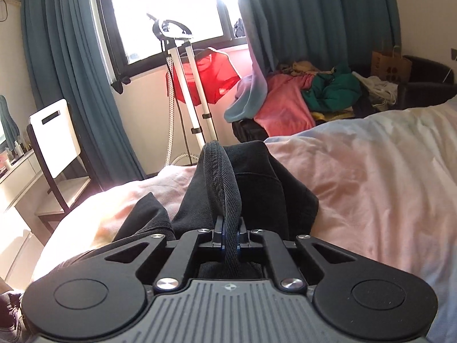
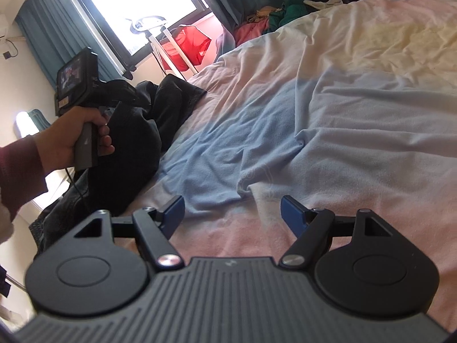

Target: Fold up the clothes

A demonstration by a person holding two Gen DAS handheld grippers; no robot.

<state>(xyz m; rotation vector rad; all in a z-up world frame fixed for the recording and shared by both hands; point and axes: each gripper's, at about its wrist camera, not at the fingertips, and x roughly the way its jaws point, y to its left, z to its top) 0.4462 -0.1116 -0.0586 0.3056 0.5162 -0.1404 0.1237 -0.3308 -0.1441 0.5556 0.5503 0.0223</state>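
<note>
A thick seamed edge of the black garment [image 1: 228,188] was clamped between the closed jaws of the left gripper [image 1: 229,238], the cloth bunched at the near-left edge of the bed [image 1: 371,177]. The right gripper [image 2: 232,217] was held with jaws wide apart and nothing between them, just above the pink and blue bedsheet. The left hand [image 2: 71,137] was seen wrapped around its handle. Farther off, a red garment [image 1: 208,77] was hung beneath the window [image 1: 165,8]. No writing could be read.

The left gripper [image 1: 230,235] is pinched shut on black cloth [image 1: 228,177]. The right gripper [image 2: 232,214] is wide open — nothing in it.
</note>
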